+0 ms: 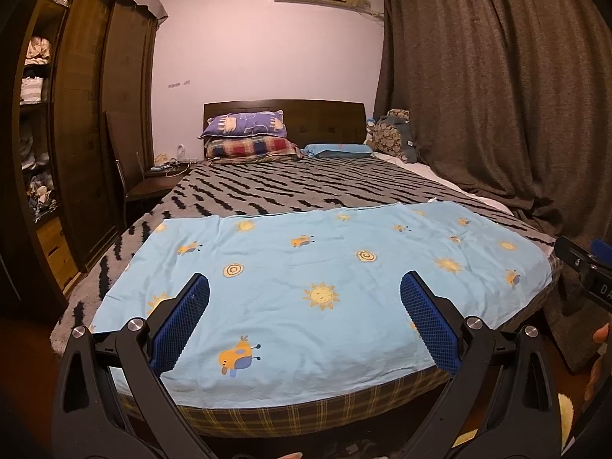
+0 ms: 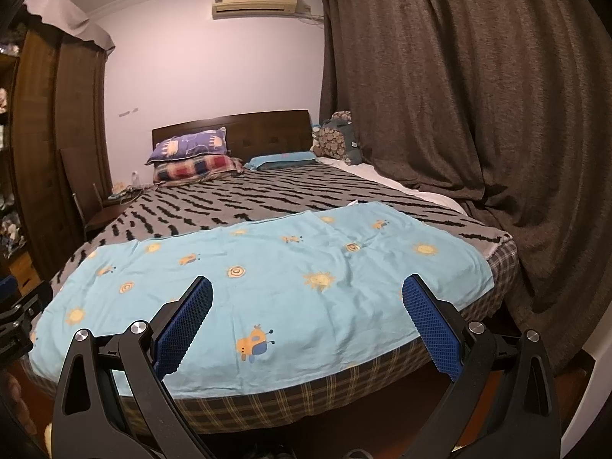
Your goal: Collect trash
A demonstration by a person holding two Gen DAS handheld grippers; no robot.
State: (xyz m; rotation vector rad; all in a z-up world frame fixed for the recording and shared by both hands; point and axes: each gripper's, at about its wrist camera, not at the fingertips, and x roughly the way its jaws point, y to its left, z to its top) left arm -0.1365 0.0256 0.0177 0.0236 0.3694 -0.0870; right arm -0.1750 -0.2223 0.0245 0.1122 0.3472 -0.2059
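Observation:
No clear piece of trash shows in either view. A small white scrap (image 1: 432,199) (image 2: 354,202) lies at the far edge of the light blue cartoon-print cloth (image 1: 306,267) (image 2: 267,287), and I cannot tell what it is. The cloth covers the foot of the bed (image 1: 306,187) (image 2: 287,191). My left gripper (image 1: 305,279) hovers open over the cloth's near part, nothing between its blue pads. My right gripper (image 2: 308,280) is likewise open and empty over the cloth. Each gripper's body shows at the other view's edge.
A dark wardrobe (image 1: 84,134) with open shelves stands left of the bed. Brown curtains (image 1: 497,95) (image 2: 459,114) hang along its right side. Pillows (image 1: 248,134) lie against the headboard, with a chair (image 1: 145,187) beside them. A hand (image 1: 600,344) shows at the right edge.

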